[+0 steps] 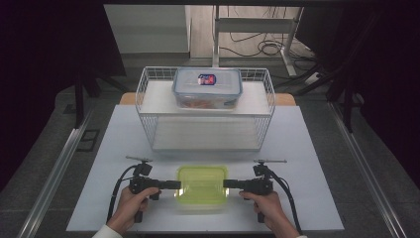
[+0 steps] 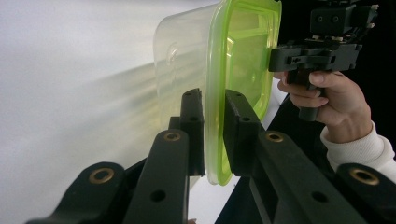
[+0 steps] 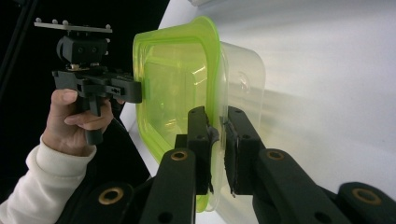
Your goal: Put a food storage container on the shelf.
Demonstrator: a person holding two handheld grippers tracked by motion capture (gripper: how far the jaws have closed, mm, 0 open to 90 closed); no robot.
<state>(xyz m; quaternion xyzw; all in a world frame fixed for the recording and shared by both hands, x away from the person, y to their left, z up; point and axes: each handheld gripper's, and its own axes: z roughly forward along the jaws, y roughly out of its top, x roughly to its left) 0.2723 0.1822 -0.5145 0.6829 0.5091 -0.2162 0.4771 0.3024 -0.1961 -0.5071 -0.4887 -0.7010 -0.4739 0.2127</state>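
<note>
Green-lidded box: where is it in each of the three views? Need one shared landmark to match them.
High view: green-lidded box sits bottom centre on the white table, between both hand-held grippers.
Left gripper view: upper centre, on edge, its lid rim between the jaws.
Right gripper view: centre, on edge, its lid rim between the jaws.
Shared landmark: the green lid rim.

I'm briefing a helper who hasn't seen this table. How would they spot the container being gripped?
On the white table, look in front of the wire basket, between the two hands. The green-lidded container sits there, gripped at its rim by the left gripper and right gripper. The other box has a clear lid and rests in the basket.
</note>
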